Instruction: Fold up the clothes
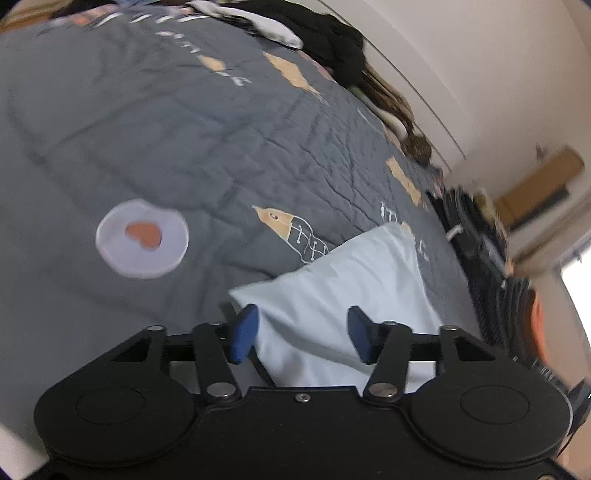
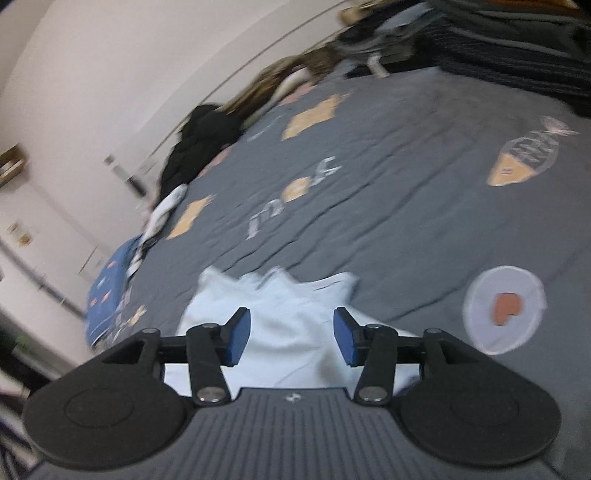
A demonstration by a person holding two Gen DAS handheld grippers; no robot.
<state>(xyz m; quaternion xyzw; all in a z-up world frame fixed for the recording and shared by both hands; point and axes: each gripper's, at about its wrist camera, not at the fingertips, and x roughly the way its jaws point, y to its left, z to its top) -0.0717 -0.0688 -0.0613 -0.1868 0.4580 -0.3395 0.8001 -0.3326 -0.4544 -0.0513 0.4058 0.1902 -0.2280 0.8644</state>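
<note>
Left tool (image 1: 301, 334): blue pads (image 1: 243, 334) stand apart, nothing pinched between them; the pale blue garment (image 1: 343, 295) lies on the bed beneath and beyond the gap, spreading toward 1 o'clock. Its near part reads as a smooth, flat panel with a straight edge running from 9 toward 1 o'clock.

Right tool (image 2: 291, 336): blue pads (image 2: 238, 338) likewise apart and clear of cloth; the same pale blue garment (image 2: 273, 314) lies under and just beyond them, its far edge rumpled and blurred.

Grey quilted bedspread (image 1: 166, 147) carries the garment. A white round patch with an orange heart (image 1: 142, 238) sits at 10 o'clock of the left tool, and at 2 o'clock of the right tool (image 2: 504, 308). A tan pencil-shaped print (image 1: 280, 219) lies just past the garment at 11 o'clock in the left view.

Farther off, along the bed's edge at the wall: a heap of black clothing (image 1: 332, 40), seen in the right view at 10 o'clock (image 2: 201, 147), with white cloth (image 1: 266, 26) just beside it. A blue printed pillow (image 2: 110, 291) lies at 9 o'clock in the right view. Dark folded clothing (image 2: 517, 44) is stacked at the far 1 o'clock corner.
</note>
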